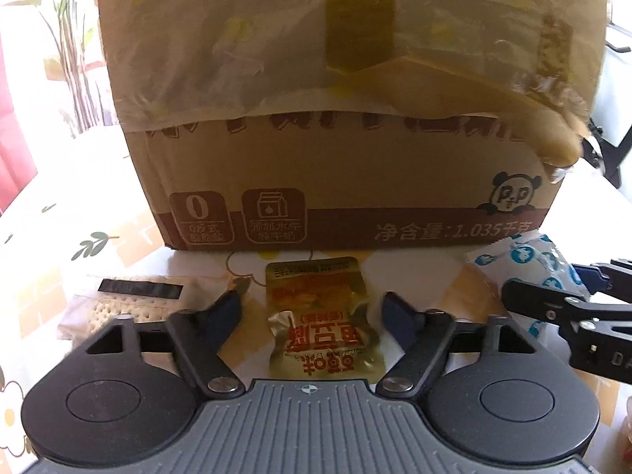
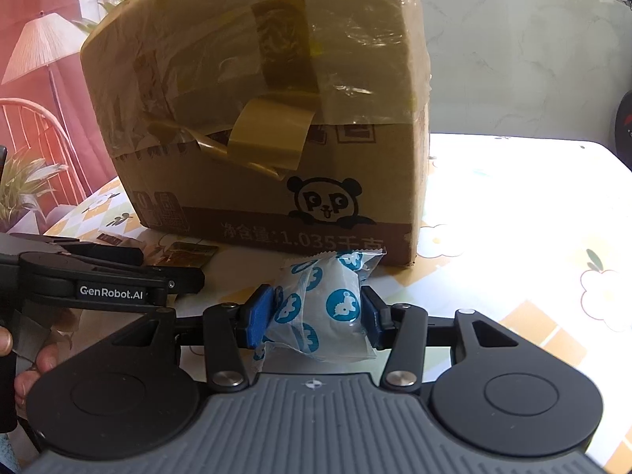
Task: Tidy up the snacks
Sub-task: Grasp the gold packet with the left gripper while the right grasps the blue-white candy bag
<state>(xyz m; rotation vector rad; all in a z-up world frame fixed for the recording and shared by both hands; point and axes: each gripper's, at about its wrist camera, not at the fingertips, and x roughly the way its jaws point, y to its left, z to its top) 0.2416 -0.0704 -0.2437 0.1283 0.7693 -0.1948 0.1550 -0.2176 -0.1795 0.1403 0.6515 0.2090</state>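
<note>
A gold foil snack packet with red print lies flat on the table in front of a taped cardboard box. My left gripper straddles it, open, with a small gap between each pad and the packet's edges. In the right wrist view my right gripper is shut on a puffy white packet with blue round logos, its blue pads pressing both sides just in front of the box. That same packet shows at the right of the left wrist view.
A clear packet of crackers lies left of the gold one. The table has a floral cloth, brightly lit to the right of the box. A person's hand holds the left gripper. A chair and a lamp stand behind.
</note>
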